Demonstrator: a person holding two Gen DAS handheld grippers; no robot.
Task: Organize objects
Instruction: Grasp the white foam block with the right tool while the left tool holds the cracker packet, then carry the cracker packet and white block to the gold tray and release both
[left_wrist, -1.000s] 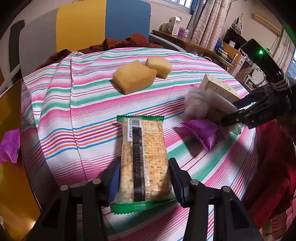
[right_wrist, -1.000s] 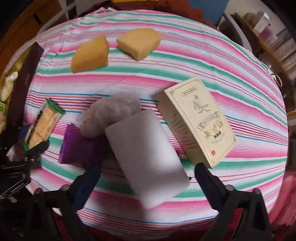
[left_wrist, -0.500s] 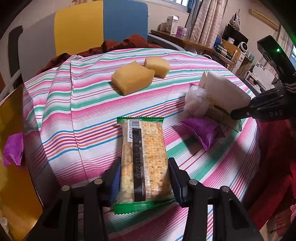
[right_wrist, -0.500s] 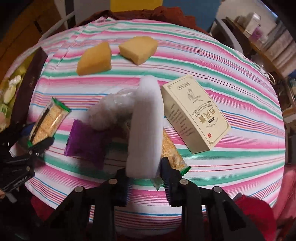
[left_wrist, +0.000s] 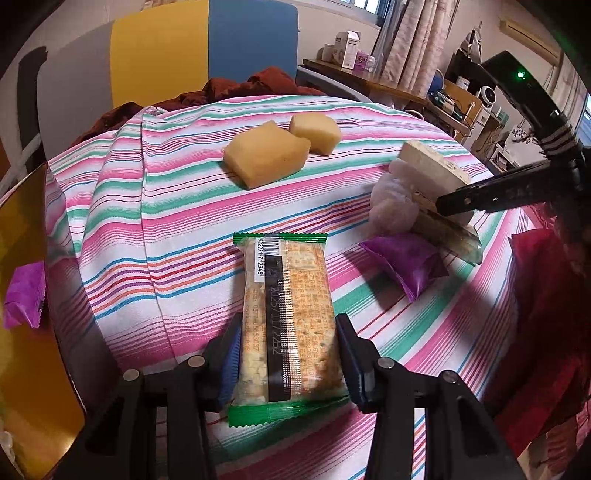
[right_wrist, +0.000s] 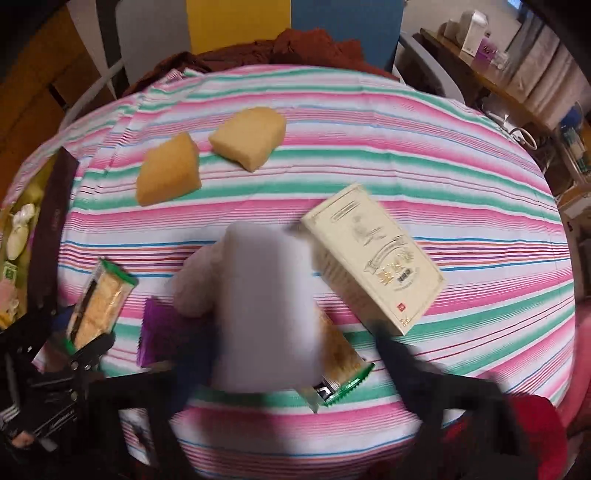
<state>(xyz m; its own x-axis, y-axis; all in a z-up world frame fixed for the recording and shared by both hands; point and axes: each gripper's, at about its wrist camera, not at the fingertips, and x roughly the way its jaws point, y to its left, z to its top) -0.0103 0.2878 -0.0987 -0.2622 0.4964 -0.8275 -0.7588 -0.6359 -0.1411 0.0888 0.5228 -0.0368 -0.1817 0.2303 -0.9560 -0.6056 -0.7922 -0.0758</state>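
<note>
My left gripper is shut on a green-edged cracker packet, just above the striped cloth; it also shows in the right wrist view. My right gripper is open, its jaws wide apart, with a white sponge block lying blurred between them, over a second cracker packet. A white crumpled bag, a purple packet and a cream box lie close by. Two yellow sponges sit farther back.
A gold and brown box holding a purple packet stands at the left edge. Red fabric lies at the right. A dark red cloth lies behind the table.
My right gripper shut on the white sponge and stood it on edge, then opened wide again; the sponge has dropped back flat. My left gripper keeps its hold on the cracker packet.
</note>
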